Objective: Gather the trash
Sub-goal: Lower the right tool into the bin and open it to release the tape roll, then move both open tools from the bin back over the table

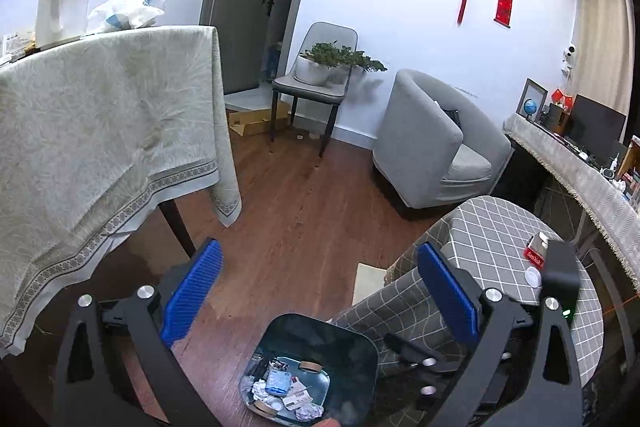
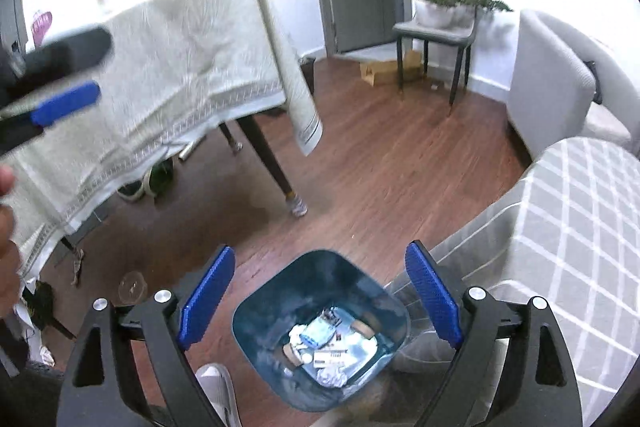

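Standing on the brown wooden floor (image 2: 380,167), the square blue bin (image 2: 320,331) holds crumpled paper (image 2: 298,333), below both empty, wide-apart hand-held grippers, left (image 1: 320,301) and right (image 2: 320,297).

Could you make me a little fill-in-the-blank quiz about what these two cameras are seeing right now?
1. The crumpled paper and packets lie inside the blue ____.
2. The potted plant stands on a grey ____.
3. The right gripper has blue fingers that stand ____, with nothing between them.
4. The white kettle stands on the ____ with the pale cloth.

Missing words: bin; chair; open; table
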A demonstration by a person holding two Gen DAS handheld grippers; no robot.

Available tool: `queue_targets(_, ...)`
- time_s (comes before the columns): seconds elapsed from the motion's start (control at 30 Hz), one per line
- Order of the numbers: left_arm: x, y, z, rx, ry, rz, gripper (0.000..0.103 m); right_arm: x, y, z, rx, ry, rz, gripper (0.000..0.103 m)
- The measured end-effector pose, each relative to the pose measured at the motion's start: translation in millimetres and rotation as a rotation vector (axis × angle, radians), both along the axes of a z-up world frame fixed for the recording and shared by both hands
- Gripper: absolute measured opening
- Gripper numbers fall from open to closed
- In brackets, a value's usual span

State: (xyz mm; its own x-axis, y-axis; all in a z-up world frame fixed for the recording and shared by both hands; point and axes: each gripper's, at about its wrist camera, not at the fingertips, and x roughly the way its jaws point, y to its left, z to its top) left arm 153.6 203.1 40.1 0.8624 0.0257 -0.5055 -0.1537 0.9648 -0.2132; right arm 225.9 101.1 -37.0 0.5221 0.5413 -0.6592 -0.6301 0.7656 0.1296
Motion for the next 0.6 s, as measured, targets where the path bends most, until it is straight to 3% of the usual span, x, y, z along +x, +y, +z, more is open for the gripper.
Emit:
queue_targets(0.27,14,-26,-7,0.022,0.025,-0.013,0.099,5,-47,25,0.015,-0.061,-0.096,0.089)
queue_targets(0.6,32,-63,-17,0.027,0.048,-0.096,0.099,16,-111,44,0.065,-0.076,-0.258,0.094)
